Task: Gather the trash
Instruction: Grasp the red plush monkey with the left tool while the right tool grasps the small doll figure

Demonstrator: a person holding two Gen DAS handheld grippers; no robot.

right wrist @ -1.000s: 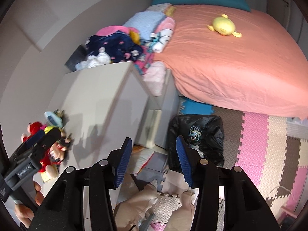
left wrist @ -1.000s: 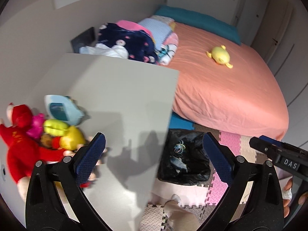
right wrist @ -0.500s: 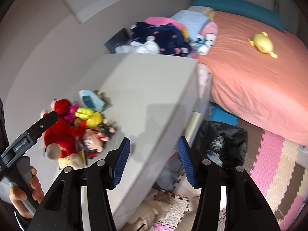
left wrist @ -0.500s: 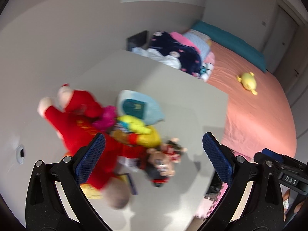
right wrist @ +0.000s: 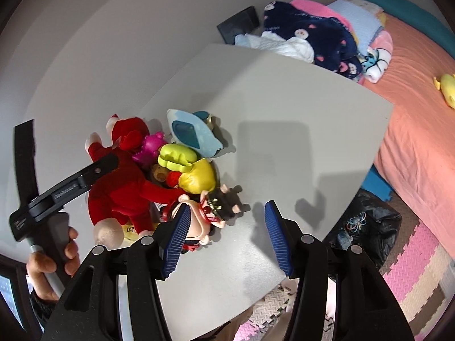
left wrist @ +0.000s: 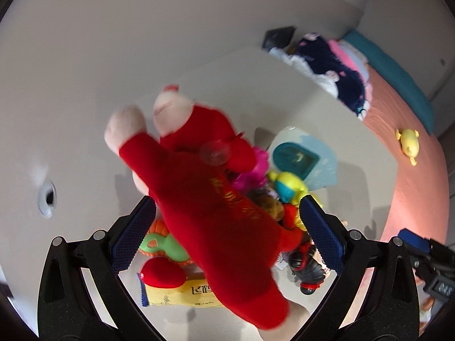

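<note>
A pile of toys lies on the grey table (right wrist: 284, 119): a red plush monkey (left wrist: 216, 213) (right wrist: 119, 187), a yellow toy (right wrist: 196, 179) and a big-headed doll (right wrist: 210, 213). A yellow snack packet (left wrist: 182, 292) lies under the monkey. My left gripper (left wrist: 227, 236) is open, its jaws on either side of the monkey's body, just above it. My right gripper (right wrist: 227, 238) is open and empty over the table beside the doll. A black trash bag (right wrist: 366, 227) with trash inside stands on the floor past the table's edge.
A light blue toy (right wrist: 193, 136) lies behind the pile. Folded clothes (right wrist: 312, 34) are stacked beyond the table. An orange bed (right wrist: 421, 85) with a yellow plush (right wrist: 446, 85) fills the right. Foam mats (right wrist: 412, 270) cover the floor.
Both grippers swung left from the trash bag towards the toy pile. The left gripper dropped close over the red monkey. The right gripper's jaws opened wider.
</note>
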